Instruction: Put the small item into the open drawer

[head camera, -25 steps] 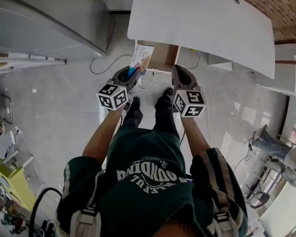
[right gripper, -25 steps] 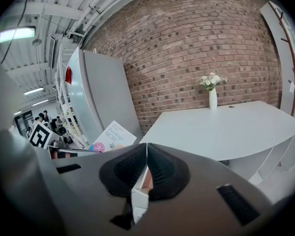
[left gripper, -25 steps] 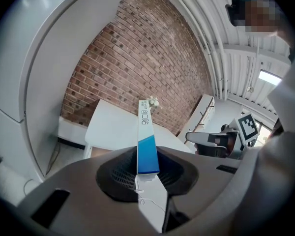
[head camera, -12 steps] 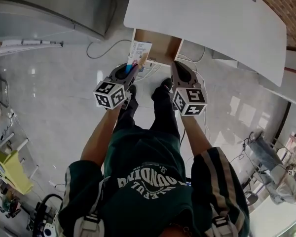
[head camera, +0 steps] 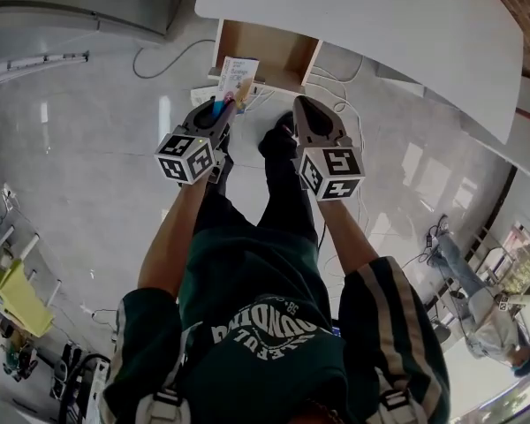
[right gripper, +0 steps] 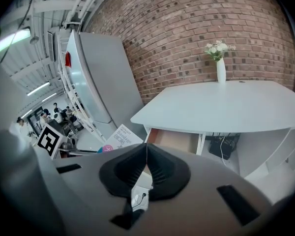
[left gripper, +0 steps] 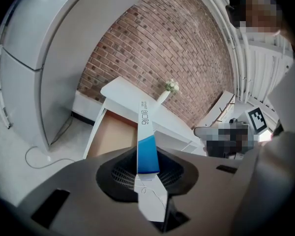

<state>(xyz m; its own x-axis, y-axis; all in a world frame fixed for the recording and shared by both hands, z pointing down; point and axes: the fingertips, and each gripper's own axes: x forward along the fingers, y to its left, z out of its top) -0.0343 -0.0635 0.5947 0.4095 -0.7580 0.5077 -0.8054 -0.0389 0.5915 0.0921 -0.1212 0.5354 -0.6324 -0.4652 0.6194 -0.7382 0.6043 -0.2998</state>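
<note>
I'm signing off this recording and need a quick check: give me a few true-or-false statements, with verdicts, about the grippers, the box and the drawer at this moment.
1. The left gripper grips a flat box with a blue band. True.
2. The right gripper holds a vase. False: its jaws are together with nothing between them, and the vase stands on the white table.
3. The drawer under the white table is open. True.
4. The flat box lies inside the drawer. False: it is in the left gripper's jaws, outside the drawer.
</note>
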